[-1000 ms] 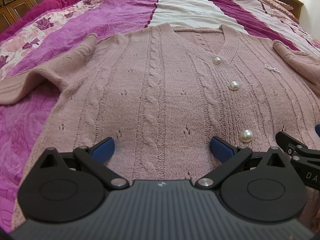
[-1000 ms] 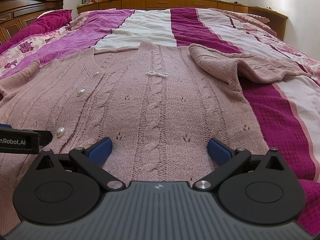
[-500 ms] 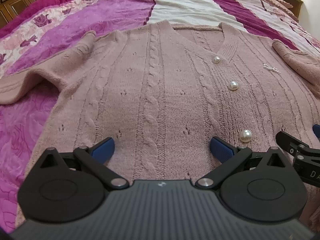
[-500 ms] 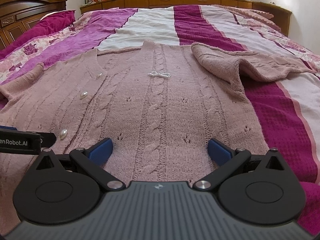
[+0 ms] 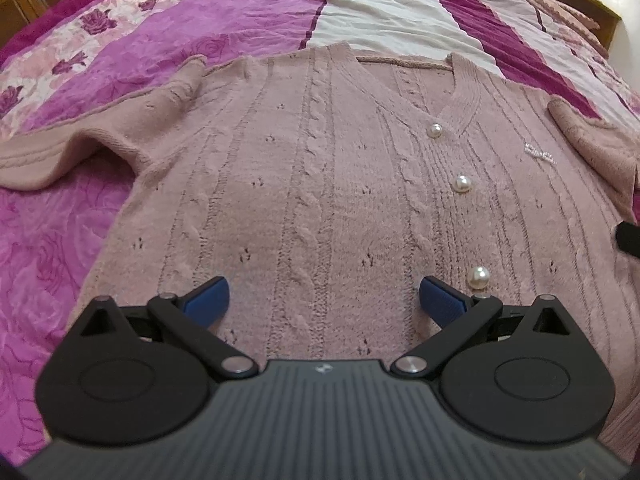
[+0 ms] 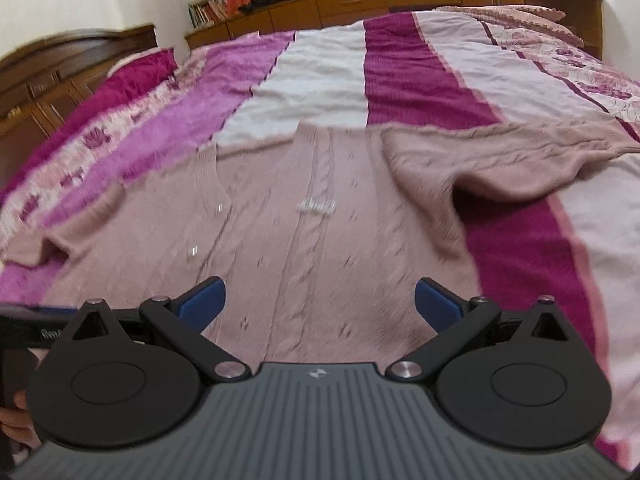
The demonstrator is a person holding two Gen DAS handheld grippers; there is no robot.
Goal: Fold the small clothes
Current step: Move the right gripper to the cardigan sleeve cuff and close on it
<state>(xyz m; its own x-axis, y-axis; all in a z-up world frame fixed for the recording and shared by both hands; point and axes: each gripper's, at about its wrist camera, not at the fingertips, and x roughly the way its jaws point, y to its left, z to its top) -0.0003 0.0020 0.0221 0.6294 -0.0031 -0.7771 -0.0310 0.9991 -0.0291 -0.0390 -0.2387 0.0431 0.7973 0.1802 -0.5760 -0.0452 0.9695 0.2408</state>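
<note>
Bed (image 5: 384, 12) carried the striped magenta cover. Pink knit cardigan (image 5: 304, 184) lay flat, front up, across the bed's near half, sleeves out. Left claw (image 5: 322, 300) and right claw (image 6: 319, 299) both gaped wide over its hem, gripping nothing. Three pearl buttons (image 5: 462, 183) fastened.

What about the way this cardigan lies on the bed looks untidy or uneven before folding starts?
The cardigan lies flat and buttoned, but its sleeves are uneven. One sleeve is flopped partly over the body in a bunched hump; the other sleeve trails sideways on the bedspread, rumpled. Both grippers are open above the hem.
</note>
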